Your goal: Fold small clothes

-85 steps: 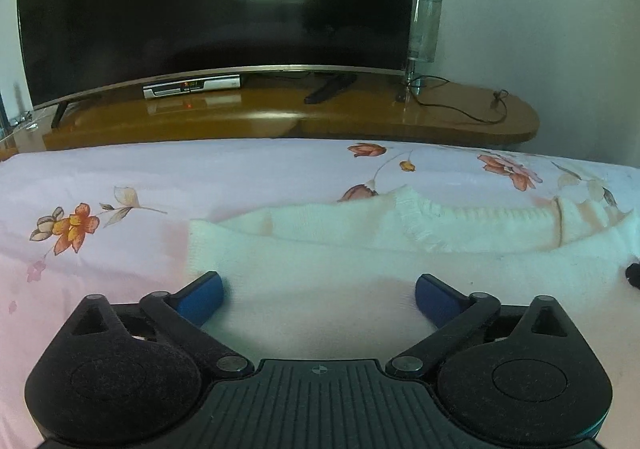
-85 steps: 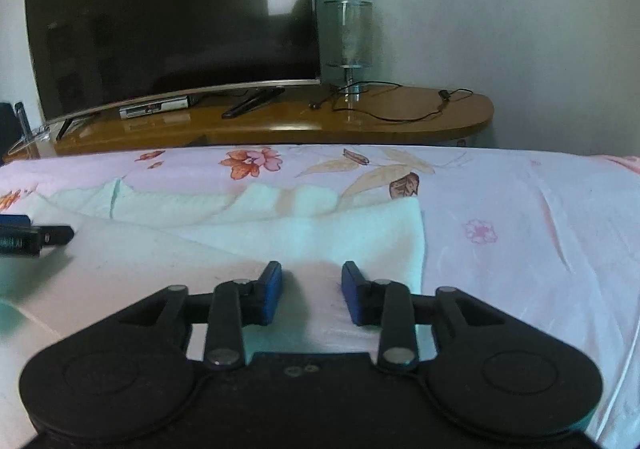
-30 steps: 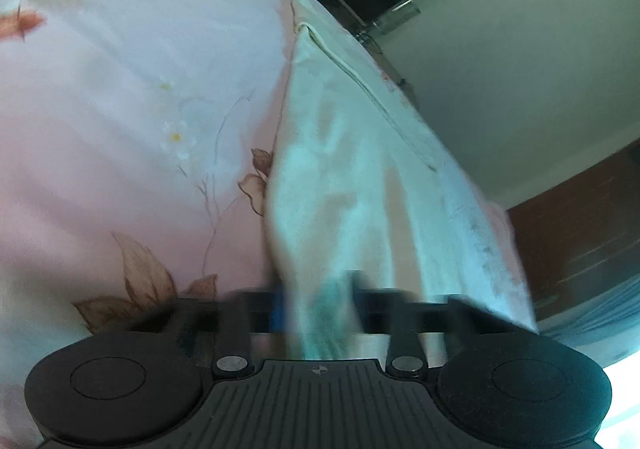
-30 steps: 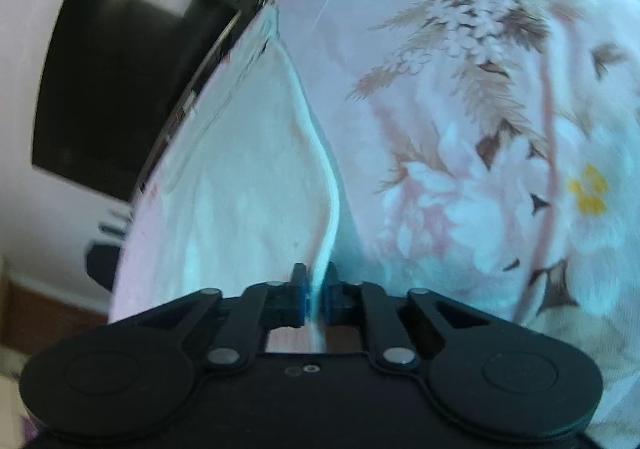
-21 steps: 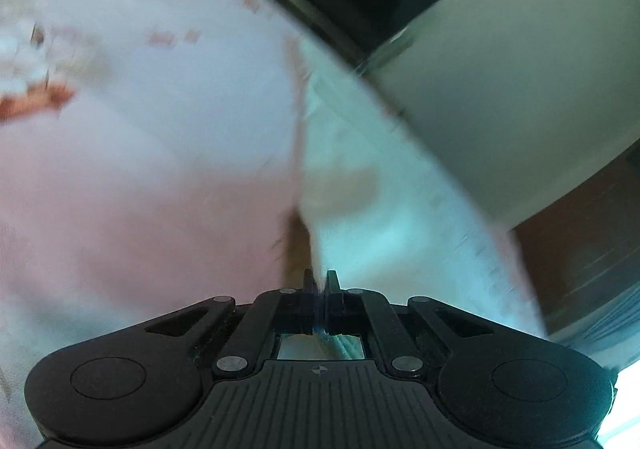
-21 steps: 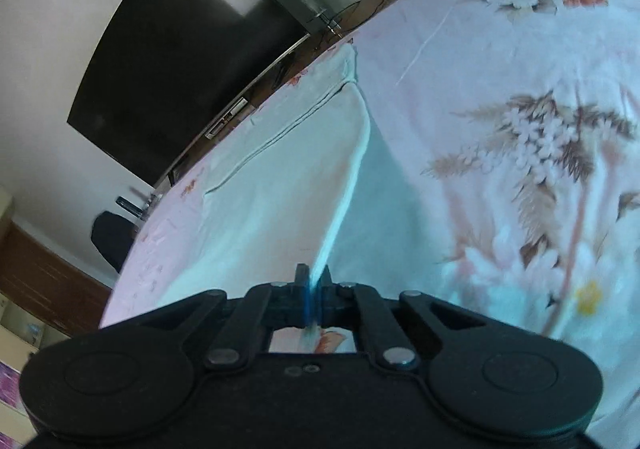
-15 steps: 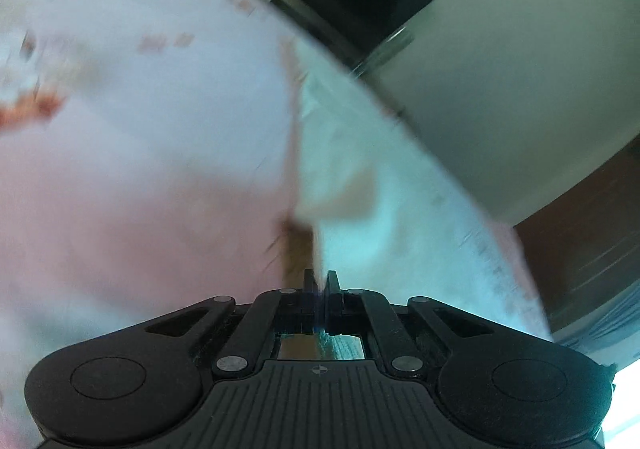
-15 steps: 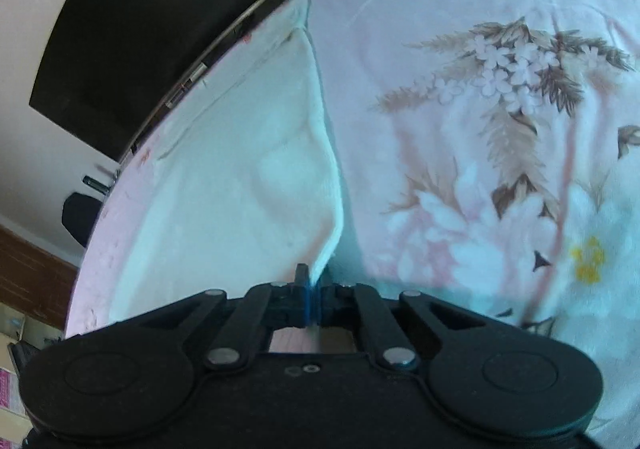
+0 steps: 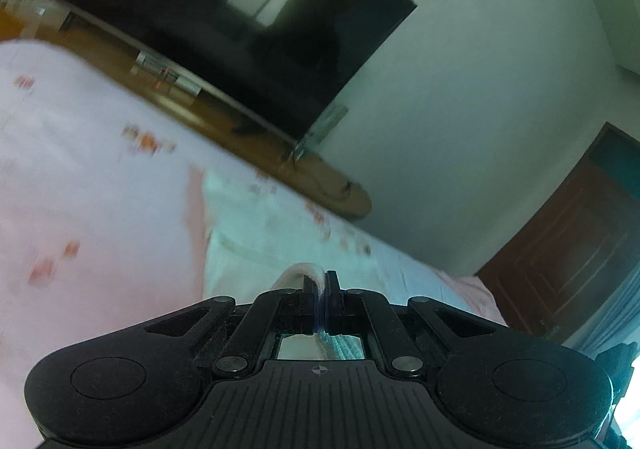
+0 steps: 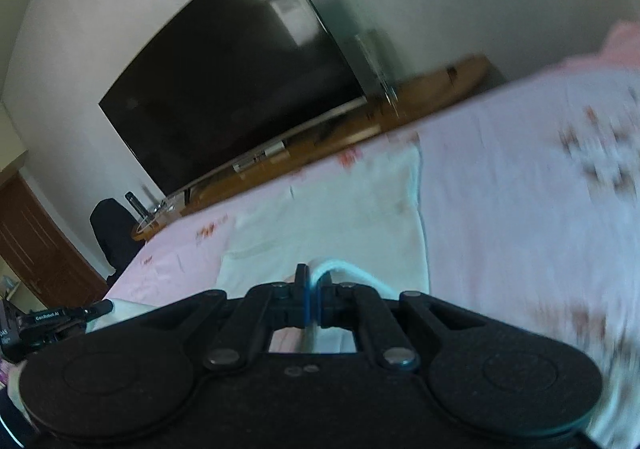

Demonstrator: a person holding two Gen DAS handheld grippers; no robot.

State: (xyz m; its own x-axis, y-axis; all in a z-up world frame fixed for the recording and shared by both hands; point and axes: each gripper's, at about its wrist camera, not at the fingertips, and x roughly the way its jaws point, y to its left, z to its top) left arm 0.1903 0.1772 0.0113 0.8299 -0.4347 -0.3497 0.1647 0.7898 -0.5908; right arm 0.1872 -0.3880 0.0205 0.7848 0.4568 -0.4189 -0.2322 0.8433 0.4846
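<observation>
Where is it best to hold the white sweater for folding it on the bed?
At its near edge, one corner per gripper, coming from the near side. The white sweater lies flat, far end toward the TV; the left gripper and right gripper already pinch that edge.

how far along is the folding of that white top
Done: both near corners gripped. The left gripper and right gripper are each shut on the white garment. In hand: that near edge is raised off the floral bedsheet. Left: laying it over the far part, which lies flat.
</observation>
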